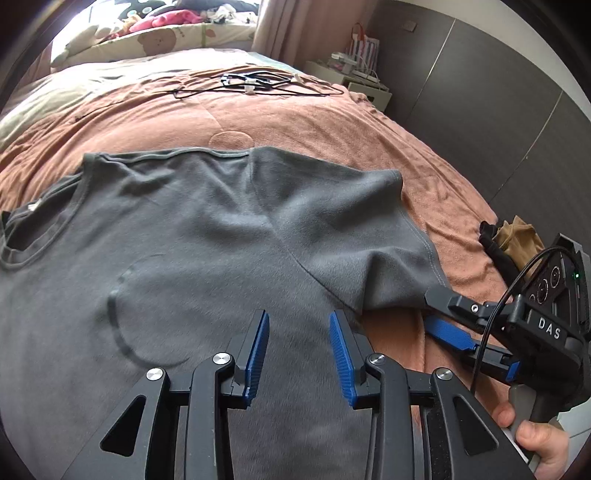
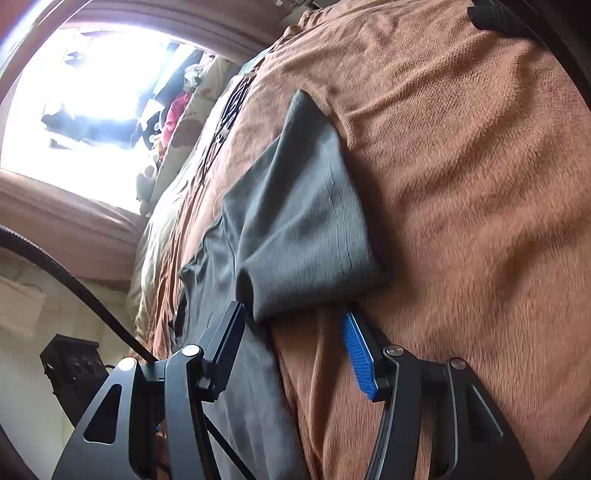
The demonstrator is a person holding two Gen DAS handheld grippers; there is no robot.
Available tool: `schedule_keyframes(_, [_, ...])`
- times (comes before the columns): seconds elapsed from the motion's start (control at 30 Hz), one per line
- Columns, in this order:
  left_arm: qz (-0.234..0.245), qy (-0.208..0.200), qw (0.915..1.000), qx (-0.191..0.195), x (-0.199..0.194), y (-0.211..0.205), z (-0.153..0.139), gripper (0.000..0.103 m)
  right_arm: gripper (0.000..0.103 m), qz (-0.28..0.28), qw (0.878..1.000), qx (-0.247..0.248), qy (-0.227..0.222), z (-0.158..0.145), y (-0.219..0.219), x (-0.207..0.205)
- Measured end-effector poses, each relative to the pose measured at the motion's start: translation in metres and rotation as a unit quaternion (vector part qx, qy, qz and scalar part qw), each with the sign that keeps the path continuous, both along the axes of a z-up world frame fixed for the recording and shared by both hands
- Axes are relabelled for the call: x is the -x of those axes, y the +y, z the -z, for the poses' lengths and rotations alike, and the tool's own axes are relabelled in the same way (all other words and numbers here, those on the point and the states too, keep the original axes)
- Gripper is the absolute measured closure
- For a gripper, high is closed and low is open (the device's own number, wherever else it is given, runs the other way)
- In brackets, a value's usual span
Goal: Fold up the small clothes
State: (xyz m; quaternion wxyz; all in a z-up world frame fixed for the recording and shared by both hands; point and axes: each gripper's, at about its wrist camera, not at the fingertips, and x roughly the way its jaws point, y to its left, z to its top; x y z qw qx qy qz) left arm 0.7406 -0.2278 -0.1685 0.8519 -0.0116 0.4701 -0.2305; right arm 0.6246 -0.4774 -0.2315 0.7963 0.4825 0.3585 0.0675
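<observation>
A grey T-shirt (image 1: 192, 236) lies spread flat on the brown blanket (image 1: 303, 122), neck hole at the left. My left gripper (image 1: 298, 325) is open and empty, hovering just above the shirt's body. My right gripper (image 1: 424, 306) comes in from the right, open, with one finger above and one below the edge of the shirt's sleeve (image 1: 369, 254). In the right wrist view the sleeve (image 2: 303, 236) sits between the open fingers of the right gripper (image 2: 291, 317), its hem at the fingertips. The view is rolled on its side.
Black wire hangers (image 1: 255, 83) lie at the far side of the bed. A black and tan garment (image 1: 509, 240) lies at the bed's right edge. Pillows and soft toys (image 1: 155, 33) are at the head. A white nightstand (image 1: 365, 85) stands by dark wardrobe doors (image 1: 498, 110).
</observation>
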Motion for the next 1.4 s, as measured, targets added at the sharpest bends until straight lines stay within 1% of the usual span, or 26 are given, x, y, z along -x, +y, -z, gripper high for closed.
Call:
schedule_keyframes(0.07, [0.003,0.004,1.0000,0.000,-0.004,-0.003,0.003,0.071,0.057,0.007,1.000,-0.005,0.002,0.003,-0.001,-0.002])
schedule_keyframes(0.13, [0.007,0.006,1.0000,-0.002,-0.009,-0.006,0.007,0.072,0.066,0.019,1.000,-0.012,0.002,0.007,-0.004,-0.004])
schedule_keyframes(0.2, [0.009,0.007,0.9999,-0.006,-0.012,-0.009,0.010,0.072,0.072,0.025,1.000,-0.012,-0.001,0.010,-0.004,-0.004])
schedule_keyframes(0.23, [0.010,0.010,0.9999,-0.005,-0.015,-0.011,0.012,0.074,0.075,0.027,1.000,-0.012,-0.003,0.010,-0.005,-0.006])
schedule_keyframes(0.3, [0.014,0.015,0.9998,-0.005,-0.019,-0.014,0.015,0.078,0.078,0.026,1.000,-0.012,-0.008,0.010,-0.004,-0.009])
schedule_keyframes(0.37, [0.019,0.018,0.9997,-0.005,-0.023,-0.019,0.019,0.079,0.082,0.025,0.999,-0.007,-0.020,0.008,-0.002,-0.011])
schedule_keyframes(0.43, [0.026,0.020,0.9994,-0.005,-0.025,-0.025,0.022,0.081,0.094,0.024,0.999,-0.005,-0.037,0.003,-0.001,-0.009])
schedule_keyframes(0.5, [0.030,0.023,0.9993,-0.005,-0.027,-0.029,0.025,0.084,0.097,0.022,0.998,-0.012,-0.059,-0.003,0.000,-0.005])
schedule_keyframes(0.57, [0.030,0.022,0.9993,-0.002,-0.028,-0.031,0.027,0.084,0.098,0.021,0.996,-0.029,-0.076,-0.010,-0.001,-0.001])
schedule_keyframes(0.6, [0.031,0.021,0.9993,-0.001,-0.028,-0.032,0.027,0.084,0.098,0.015,0.995,-0.030,-0.090,-0.017,0.003,0.001])
schedule_keyframes(0.7, [0.036,0.022,0.9991,0.004,-0.026,-0.030,0.026,0.085,0.098,-0.005,0.993,-0.018,-0.115,-0.034,0.017,0.003])
schedule_keyframes(0.87, [0.048,0.035,0.9982,0.012,-0.022,-0.023,0.026,0.085,0.098,-0.022,0.990,-0.010,-0.137,-0.043,0.029,0.003])
schedule_keyframes(1.0, [0.063,0.040,0.9968,0.028,-0.019,-0.025,0.029,0.085,0.098,-0.032,0.989,-0.014,-0.140,-0.039,0.035,0.000])
schedule_keyframes(1.03, [0.064,0.041,0.9966,0.032,-0.019,-0.026,0.030,0.085,0.098,-0.034,0.990,-0.010,-0.140,-0.038,0.036,-0.006])
schedule_keyframes(1.17, [0.053,0.049,0.9961,0.051,-0.024,-0.028,0.036,0.086,0.098,-0.044,0.990,-0.015,-0.133,-0.035,0.042,-0.011])
schedule_keyframes(1.27, [0.046,0.057,0.9949,0.069,-0.027,-0.026,0.040,0.087,0.098,-0.060,0.990,-0.040,-0.121,-0.028,0.050,-0.020])
schedule_keyframes(1.4, [0.040,0.079,0.9918,0.093,-0.029,-0.016,0.038,0.087,0.098,-0.072,0.991,-0.046,-0.102,-0.022,0.063,-0.031])
